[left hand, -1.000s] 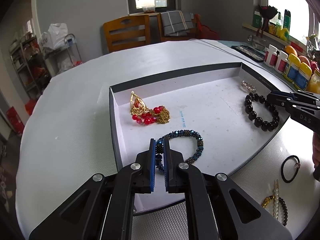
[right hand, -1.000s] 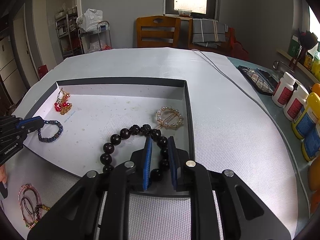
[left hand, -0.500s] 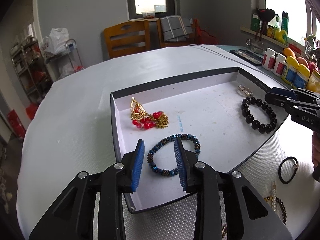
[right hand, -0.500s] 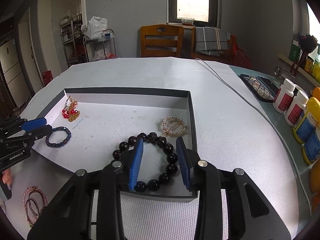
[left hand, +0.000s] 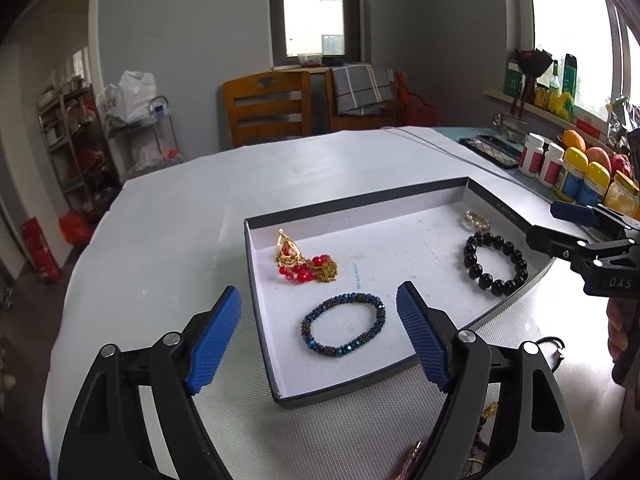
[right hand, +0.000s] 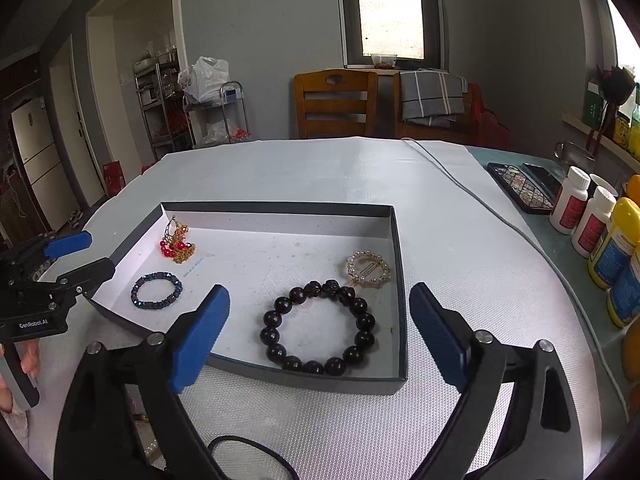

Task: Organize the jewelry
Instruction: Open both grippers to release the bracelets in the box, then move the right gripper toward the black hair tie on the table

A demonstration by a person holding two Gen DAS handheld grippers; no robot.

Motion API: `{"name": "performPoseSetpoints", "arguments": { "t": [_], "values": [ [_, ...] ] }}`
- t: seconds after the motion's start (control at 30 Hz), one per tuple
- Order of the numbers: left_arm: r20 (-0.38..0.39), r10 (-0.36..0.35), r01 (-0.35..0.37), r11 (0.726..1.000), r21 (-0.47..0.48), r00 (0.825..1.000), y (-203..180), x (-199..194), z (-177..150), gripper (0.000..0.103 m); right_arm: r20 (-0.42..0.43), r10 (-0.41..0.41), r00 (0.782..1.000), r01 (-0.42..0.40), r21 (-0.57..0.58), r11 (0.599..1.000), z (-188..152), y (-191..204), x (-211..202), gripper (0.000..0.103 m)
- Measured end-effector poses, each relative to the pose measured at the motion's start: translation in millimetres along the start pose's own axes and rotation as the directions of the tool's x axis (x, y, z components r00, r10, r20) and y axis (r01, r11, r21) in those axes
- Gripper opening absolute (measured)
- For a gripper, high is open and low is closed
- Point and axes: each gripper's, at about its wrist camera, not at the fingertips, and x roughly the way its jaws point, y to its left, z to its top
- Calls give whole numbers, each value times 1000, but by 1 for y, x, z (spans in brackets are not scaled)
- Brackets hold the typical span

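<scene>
Right wrist view: white-covered table (right hand: 320, 168), wooden chair (right hand: 336, 104) beyond, both grippers' fingers (right hand: 204, 328) wide.

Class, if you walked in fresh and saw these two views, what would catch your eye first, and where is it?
First, the shallow tray on the white table, holding a black bead bracelet near its right wall and a blue bracelet toward the left. Then the wide-open left gripper and right gripper hovering before it.

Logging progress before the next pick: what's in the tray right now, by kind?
Bracelets: 2, blue and black
Red-and-gold earrings cluster: 1
Pearl ring clip: 1
Total in the tray: 4
</scene>
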Motion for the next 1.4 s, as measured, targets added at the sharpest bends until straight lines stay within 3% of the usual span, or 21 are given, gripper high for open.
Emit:
{"name": "performPoseSetpoints", "arguments": {
  "t": [0.27, 0.83, 1.07, 1.4],
  "values": [
    [-5, 16, -16, 1000, -6, 1000, 7, -27, -11, 93, -18, 1, 1000, -1, -9, 1000, -12, 0, -26, 97],
    [-13, -18, 18, 999, 30, 1000, 8, -77, -46, 96, -38, -4, 999, 2, -50, 999, -42, 6, -74, 97],
    [-33, -51, 52, 998, 45, 998, 2, -81, -61, 96, -55, 1, 998, -4, -53, 999, -52, 4, -77, 97],
    [-99, -77, 82, 995, 50, 992, -4, -63, -81, 96, -142, 4, 990, -17, -97, 995, -78, 11, -62, 97]
  ]
}}
